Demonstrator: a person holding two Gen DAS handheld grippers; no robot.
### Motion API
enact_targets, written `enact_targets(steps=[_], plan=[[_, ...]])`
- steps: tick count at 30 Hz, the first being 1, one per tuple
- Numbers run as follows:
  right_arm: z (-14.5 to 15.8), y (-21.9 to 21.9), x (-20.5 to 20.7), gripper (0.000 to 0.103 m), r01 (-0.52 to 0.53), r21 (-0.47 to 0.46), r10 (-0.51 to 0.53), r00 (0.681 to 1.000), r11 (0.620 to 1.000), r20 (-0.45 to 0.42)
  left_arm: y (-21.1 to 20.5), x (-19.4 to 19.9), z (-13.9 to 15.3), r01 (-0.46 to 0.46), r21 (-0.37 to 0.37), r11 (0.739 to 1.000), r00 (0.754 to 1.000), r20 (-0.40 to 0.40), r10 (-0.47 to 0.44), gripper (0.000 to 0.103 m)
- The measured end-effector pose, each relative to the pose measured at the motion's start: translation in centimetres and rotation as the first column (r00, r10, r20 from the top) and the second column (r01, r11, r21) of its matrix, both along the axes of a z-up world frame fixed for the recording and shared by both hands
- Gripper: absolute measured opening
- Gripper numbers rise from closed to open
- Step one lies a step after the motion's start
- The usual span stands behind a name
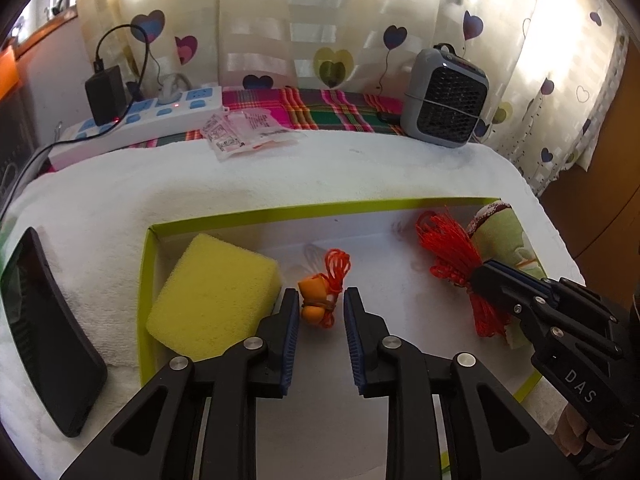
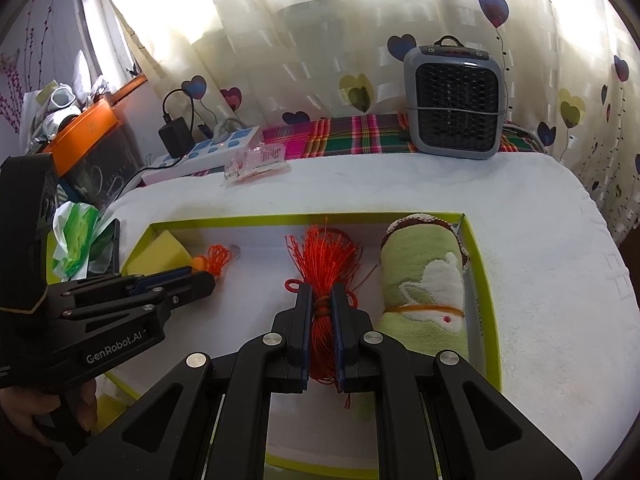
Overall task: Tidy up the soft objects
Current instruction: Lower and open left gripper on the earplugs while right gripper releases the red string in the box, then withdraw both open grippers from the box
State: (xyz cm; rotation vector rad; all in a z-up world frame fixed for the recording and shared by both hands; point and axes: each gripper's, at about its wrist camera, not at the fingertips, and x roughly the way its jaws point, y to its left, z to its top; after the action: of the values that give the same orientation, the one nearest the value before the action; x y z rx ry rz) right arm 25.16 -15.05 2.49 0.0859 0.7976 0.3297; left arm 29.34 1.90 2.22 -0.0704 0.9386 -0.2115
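Closest in, the left gripper (image 1: 321,312) stands with its jaws apart, straddling a small orange bundle (image 1: 324,296) of cord and foam pieces that lies on the tray floor between the blue pads; whether they touch it I cannot tell. I take it the person is either lining up a grasp or has just let go. Beside it, the right gripper (image 2: 321,322) is clamped tight around the waist of a red cord hank (image 2: 326,268), pinched at its tied middle so the loose strands do not spill. All of this sits inside a green-rimmed tray (image 2: 478,256), with a yellow sponge (image 1: 216,296) at its left end and a rolled green towel (image 2: 426,284) along the right wall, so the soft things are being lined up side by side. Further back, white terry cloth (image 1: 360,172) covers the table, and a grey fan heater (image 2: 454,100) stands before the heart-print curtain (image 2: 304,40).
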Motion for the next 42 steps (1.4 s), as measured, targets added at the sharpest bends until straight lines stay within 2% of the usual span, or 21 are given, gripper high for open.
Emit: enact_targets(steps=[12, 25, 30, 42], plan=[[-0.1, 0.0, 0.1, 0.012, 0.015, -0.001, -0.015, 1.0, 1.0, -0.006, -0.1, -0.2, 0.1, 0.006, 0.0, 1.0, 1.0, 0.004, -0.006, 0.03], [0.0, -0.1, -0.2, 0.015, 0.028, -0.017, -0.028, 1.0, 0.999, -0.003, 0.0, -0.7, 0.4, 0.005, 0.016, 1.0, 1.0, 0.013, -0.005, 0.035], [0.2, 0.0, -0.5, 0.037, 0.025, -0.013, -0.025, 1.0, 1.0, 0.007, 0.0, -1.1, 0.6, 0.008, 0.019, 1.0, 1.0, 0.026, -0.008, 0.037], [0.8, -0.1, -1.5, 0.042, 0.027, -0.012, -0.027, 0.999, 1.0, 0.025, -0.1, -2.7, 1.4, 0.001, 0.059, 0.998, 0.998, 0.056, -0.005, 0.042]])
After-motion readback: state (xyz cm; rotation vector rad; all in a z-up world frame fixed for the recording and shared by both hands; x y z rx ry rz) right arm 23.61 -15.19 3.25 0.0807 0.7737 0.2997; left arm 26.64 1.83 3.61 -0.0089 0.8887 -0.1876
